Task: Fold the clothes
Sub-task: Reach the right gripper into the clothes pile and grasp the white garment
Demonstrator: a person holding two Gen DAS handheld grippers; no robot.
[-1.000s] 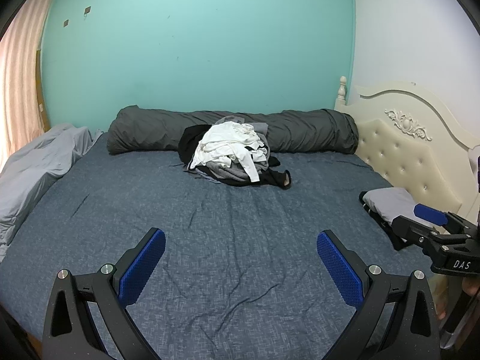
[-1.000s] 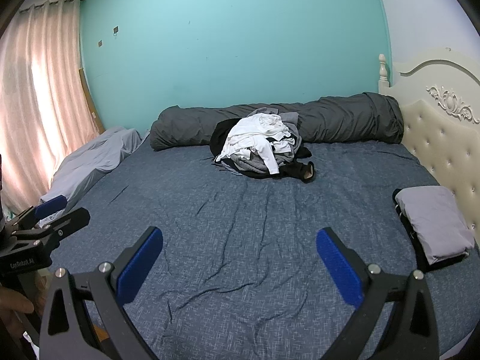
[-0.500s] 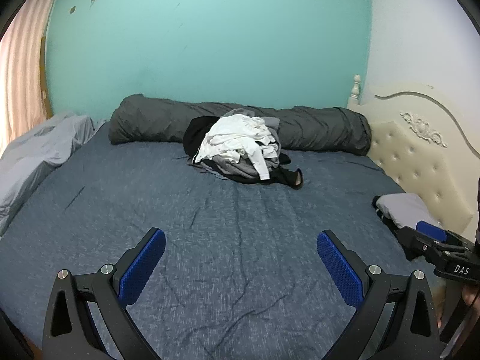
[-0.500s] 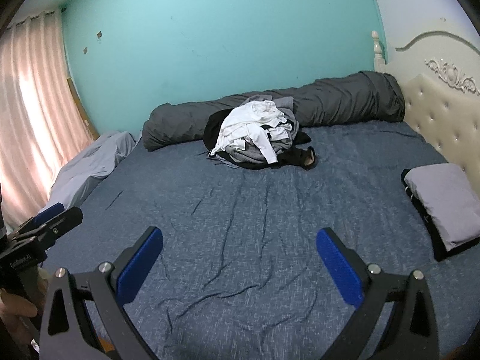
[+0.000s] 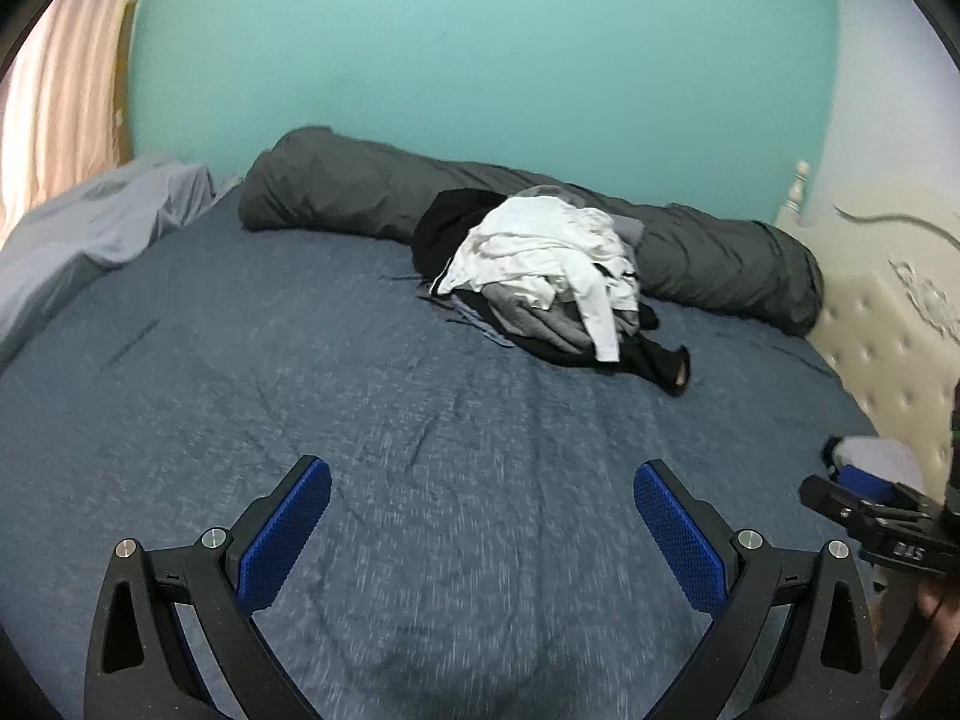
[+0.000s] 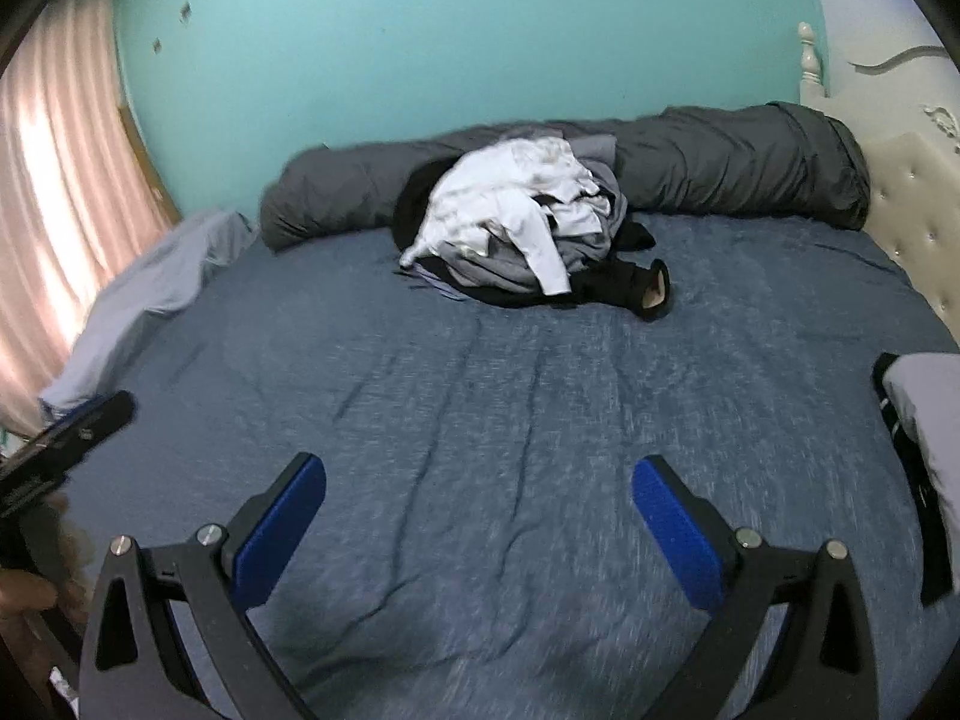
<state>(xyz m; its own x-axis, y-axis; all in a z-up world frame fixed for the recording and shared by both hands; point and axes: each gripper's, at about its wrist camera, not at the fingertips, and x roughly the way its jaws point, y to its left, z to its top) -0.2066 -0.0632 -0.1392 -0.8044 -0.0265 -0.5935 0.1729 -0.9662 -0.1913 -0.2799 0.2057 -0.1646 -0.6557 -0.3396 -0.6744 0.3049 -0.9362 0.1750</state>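
Note:
A heap of unfolded clothes (image 5: pixel 540 276) (image 6: pixel 522 222), white on top of grey and black, lies at the far middle of the blue bed (image 5: pixel 420 420) (image 6: pixel 510 396). A folded grey garment on a black one (image 6: pixel 924 414) rests at the bed's right edge; only a bit of it (image 5: pixel 870 456) shows in the left wrist view. My left gripper (image 5: pixel 480 516) is open above the near sheet, holding nothing. My right gripper (image 6: pixel 477 510) is open as well, also empty. Each gripper shows at the edge of the other's view.
A rolled dark grey duvet (image 5: pixel 708 252) (image 6: pixel 720 162) lies along the teal wall behind the heap. A pale grey sheet (image 5: pixel 90 228) (image 6: pixel 150 294) is bunched at the left. A cream tufted headboard (image 5: pixel 900 324) (image 6: pixel 912 192) bounds the right side, and pink curtains (image 6: pixel 60 192) hang at left.
Both grippers have moved forward over the bed toward the clothes heap, which looks larger and nearer. Both views tilt and blur with the motion. The jaws stay open.

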